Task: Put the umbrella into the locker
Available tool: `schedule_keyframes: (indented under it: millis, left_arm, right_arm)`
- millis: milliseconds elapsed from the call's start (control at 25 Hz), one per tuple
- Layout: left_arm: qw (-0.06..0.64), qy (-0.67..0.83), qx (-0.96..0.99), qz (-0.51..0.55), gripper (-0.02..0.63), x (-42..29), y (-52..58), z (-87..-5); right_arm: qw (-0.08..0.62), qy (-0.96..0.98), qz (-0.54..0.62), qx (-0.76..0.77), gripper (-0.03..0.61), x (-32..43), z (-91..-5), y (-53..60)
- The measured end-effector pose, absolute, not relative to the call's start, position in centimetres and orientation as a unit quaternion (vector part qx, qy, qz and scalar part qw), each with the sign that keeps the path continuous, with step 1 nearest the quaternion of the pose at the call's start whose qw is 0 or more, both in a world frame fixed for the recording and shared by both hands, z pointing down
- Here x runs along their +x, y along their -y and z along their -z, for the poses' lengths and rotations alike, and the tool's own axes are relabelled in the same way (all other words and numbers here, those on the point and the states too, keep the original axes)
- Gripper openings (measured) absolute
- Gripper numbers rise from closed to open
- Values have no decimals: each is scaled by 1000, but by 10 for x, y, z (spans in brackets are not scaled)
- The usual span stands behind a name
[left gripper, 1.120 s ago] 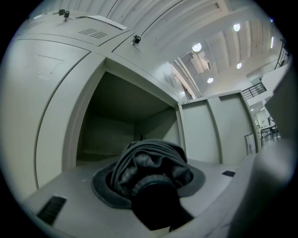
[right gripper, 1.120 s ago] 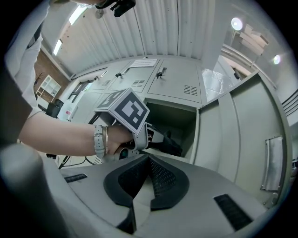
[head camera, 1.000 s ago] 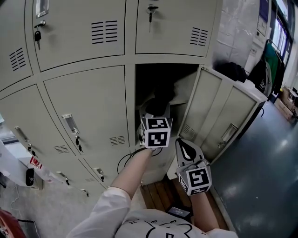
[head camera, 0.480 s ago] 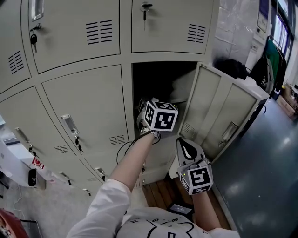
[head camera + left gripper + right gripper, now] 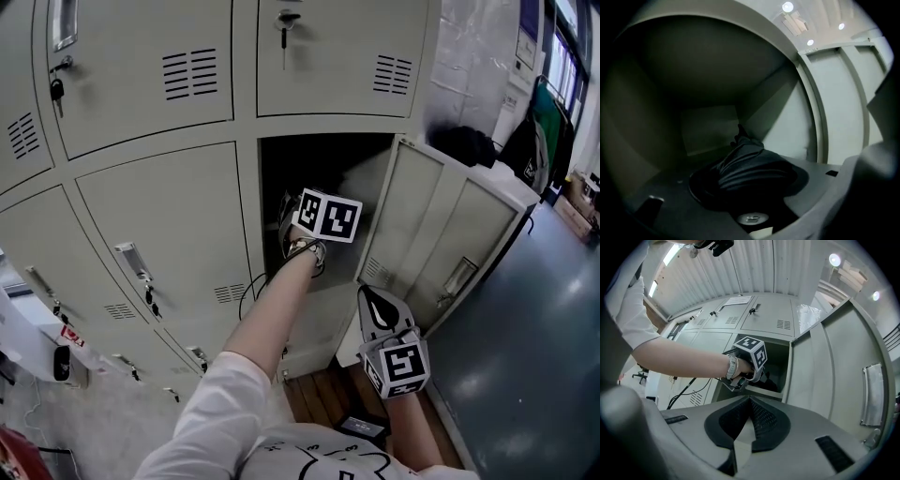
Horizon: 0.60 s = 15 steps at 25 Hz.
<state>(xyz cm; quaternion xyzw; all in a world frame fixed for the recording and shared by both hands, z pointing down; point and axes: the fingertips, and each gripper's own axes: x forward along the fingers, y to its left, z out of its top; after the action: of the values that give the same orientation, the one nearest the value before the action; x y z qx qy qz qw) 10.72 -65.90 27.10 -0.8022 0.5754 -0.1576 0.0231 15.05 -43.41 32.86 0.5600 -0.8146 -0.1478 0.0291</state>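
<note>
Opening inside one locker point(image 5: 710, 129), left gripper point(image 5: 746, 194) flanks one umbrella point(image 5: 750, 166); right gripper point(image 5: 750, 404) pressed together, empty.

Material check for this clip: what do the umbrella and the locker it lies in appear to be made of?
Umbrella: black woven fabric, probably nylon or polyester; it gathers in soft folds with a faint sheen.
Locker: most likely thin sheet steel under smooth pale grey paint; its walls are flat, crisp-edged panels, and the vent slots in the door above look punched.
</note>
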Motion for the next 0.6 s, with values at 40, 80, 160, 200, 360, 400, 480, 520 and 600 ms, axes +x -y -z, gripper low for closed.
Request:
schedule_keyframes:
  millis: [40,80,160,200,360,400,480,520,600]
  left_arm:
    - [17,-578,-798,169,259,107,663,-274]
    - [11,-581,-794,178,261,107,666,-275]
    - [2,-586,-787,194,266,107,673,-278]
    - [-1,-588,-783,202,272,106,677,-280]
    - [4,-595,-773,221,289,103,688,-285]
    - [10,-597,-770,226,290,103,690,-286]
    - [24,-602,-763,236,314,104,692,-287]
    - [31,-606,-759,238,316,103,693,-288]
    - [45,-614,-752,234,337,103,694,-285]
  right_arm:
    - [30,815,147,560,15,151,-329,436]
    - [30,815,147,560,17,151,-329,437]
    - [30,816,147,558,15,150,-329,440]
    - [30,816,148,557,15,149,-329,441]
    - [30,816,146,558,15,150,-330,444]
    - [29,816,146,559,15,151,-330,445]
    - [29,815,146,560,15,152,-330,446]
    - [29,815,146,560,15,152,-329,446]
    - [31,815,148,560,15,151,-329,445]
